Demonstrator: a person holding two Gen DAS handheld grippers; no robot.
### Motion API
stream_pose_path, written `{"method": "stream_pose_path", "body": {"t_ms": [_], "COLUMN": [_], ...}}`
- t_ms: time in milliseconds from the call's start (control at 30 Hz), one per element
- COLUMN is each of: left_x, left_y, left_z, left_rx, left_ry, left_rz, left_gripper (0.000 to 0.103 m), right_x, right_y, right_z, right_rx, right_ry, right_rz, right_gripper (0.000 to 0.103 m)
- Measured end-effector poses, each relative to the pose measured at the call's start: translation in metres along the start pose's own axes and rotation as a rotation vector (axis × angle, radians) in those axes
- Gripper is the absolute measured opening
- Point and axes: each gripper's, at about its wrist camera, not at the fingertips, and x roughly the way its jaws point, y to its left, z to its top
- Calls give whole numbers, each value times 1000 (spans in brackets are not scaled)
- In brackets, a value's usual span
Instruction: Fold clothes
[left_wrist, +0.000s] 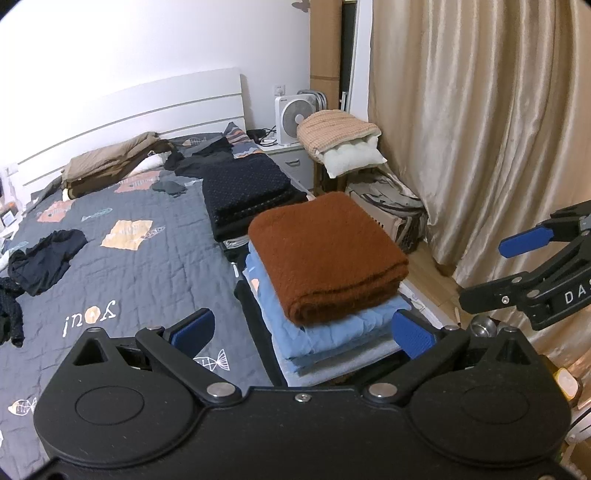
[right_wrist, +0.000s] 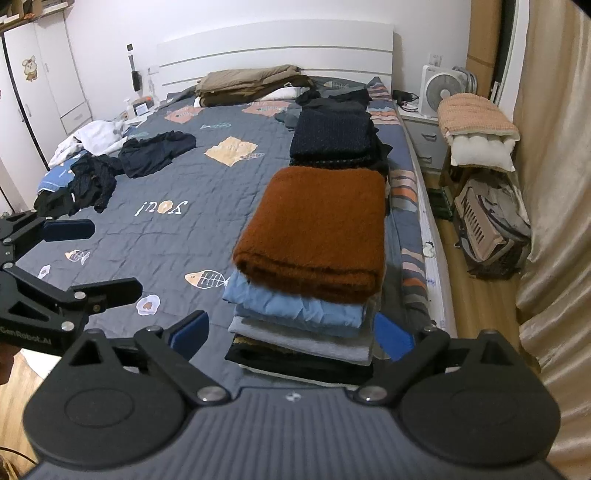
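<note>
Both grippers (left_wrist: 303, 332) (right_wrist: 291, 334) wide open, empty, facing brown sweater (right_wrist: 314, 225) atop folded stack.
Quilted bed (right_wrist: 166, 236), loose dark clothes (right_wrist: 155, 147) left, curtain (left_wrist: 480, 129) right.

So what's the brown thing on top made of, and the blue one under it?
The brown sweater looks like thick knitted wool or fleece: its surface is fuzzy and matte. The blue garment looks like smooth woven cotton, maybe a shirt: it is thin, with crisp wrinkles. Neither can be told for sure.
</note>
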Motion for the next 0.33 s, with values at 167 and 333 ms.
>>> {"method": "stream_pose_path", "body": {"t_ms": [167,333], "left_x": [0,-1], "left_y": [-1,-3], "left_z": [-1,-2], "left_rx": [1,10], "left_ry": [-1,-6], "left_rz": [0,-1], "left_gripper": [103,103], "right_x": [-1,-2], "right_y": [-1,-1], "right_z": [1,1], "right_rx": [-2,-5], "right_ry": [0,3], "right_rz": [3,2], "right_gripper": [97,97]}}
